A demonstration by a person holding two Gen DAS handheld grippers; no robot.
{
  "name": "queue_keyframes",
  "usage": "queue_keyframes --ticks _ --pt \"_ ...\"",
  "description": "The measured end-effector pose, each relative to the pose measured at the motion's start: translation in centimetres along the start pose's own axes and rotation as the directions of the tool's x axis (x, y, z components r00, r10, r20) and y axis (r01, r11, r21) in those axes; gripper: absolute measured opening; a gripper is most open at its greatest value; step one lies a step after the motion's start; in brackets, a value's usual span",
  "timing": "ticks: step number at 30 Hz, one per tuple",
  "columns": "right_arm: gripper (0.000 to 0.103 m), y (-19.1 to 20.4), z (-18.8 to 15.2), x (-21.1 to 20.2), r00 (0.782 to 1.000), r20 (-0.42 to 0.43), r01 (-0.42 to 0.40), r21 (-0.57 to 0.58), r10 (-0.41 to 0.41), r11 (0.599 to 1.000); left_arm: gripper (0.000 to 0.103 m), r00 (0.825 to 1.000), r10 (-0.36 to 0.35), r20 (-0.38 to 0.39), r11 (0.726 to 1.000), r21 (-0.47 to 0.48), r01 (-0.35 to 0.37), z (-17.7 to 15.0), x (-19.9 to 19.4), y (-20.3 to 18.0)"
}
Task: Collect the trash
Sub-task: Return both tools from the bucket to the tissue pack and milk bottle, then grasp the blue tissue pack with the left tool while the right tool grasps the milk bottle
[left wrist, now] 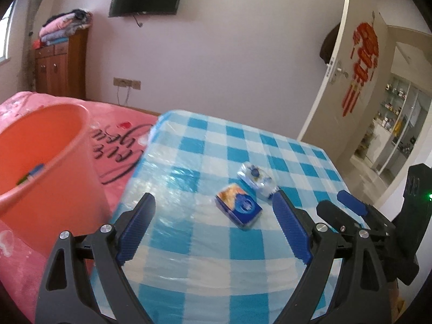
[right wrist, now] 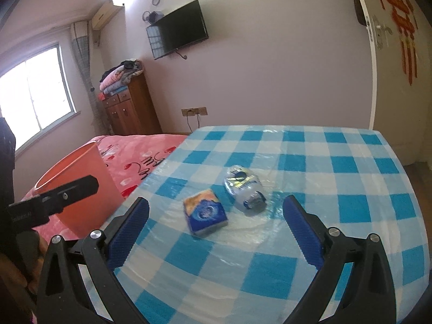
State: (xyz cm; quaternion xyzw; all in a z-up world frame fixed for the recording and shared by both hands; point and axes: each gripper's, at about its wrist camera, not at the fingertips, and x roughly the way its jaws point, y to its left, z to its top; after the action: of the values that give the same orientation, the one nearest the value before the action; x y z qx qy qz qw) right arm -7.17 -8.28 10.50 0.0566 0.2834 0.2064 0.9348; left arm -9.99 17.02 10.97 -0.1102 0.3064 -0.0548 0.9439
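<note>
A blue and orange tissue pack (left wrist: 239, 208) (right wrist: 205, 213) lies on the blue checked table (left wrist: 205, 256) (right wrist: 337, 178). A crushed clear plastic bottle (left wrist: 257, 181) (right wrist: 245, 188) lies just beyond it, apart from it. An orange bin (left wrist: 43, 167) (right wrist: 81, 186) stands left of the table against the pink bed, with some items inside. My left gripper (left wrist: 213, 205) is open and empty above the table's near left part. My right gripper (right wrist: 216, 210) is open and empty, with the pack between and just ahead of its fingertips. The right gripper also shows in the left wrist view (left wrist: 348, 202).
A pink bed (left wrist: 118, 140) (right wrist: 140, 156) lies left of the table. A wooden cabinet (right wrist: 129, 108) with folded clothes stands by the far wall. An open white door (left wrist: 345, 75) is at the right. The table's far and right edges are close.
</note>
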Motion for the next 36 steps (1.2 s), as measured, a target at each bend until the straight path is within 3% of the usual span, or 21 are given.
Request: queue_keyframes --ticks 15,24,28,36 --pt "0.098 -6.9 -0.2 2.3 0.992 -0.117 0.057 0.089 -0.046 0.994 0.089 0.982 -0.055 -0.183 0.997 -0.072 0.043 -2.1 8.7 -3.5" --pt "0.098 -9.8 0.9 4.9 0.983 -0.185 0.04 0.17 -0.008 0.985 0.089 0.972 0.025 -0.233 0.996 -0.078 -0.044 -1.8 13.1 -4.8" --pt "0.098 -10.2 1.6 5.7 0.982 -0.187 0.031 0.162 0.0 0.986 0.089 0.968 0.077 -0.239 0.993 -0.073 -0.097 -1.3 14.4 -4.9" --pt "0.098 -10.6 2.7 7.4 0.981 -0.192 0.004 0.169 0.028 0.986 0.088 0.958 0.118 -0.263 0.99 -0.045 -0.134 -0.9 16.2 -5.7"
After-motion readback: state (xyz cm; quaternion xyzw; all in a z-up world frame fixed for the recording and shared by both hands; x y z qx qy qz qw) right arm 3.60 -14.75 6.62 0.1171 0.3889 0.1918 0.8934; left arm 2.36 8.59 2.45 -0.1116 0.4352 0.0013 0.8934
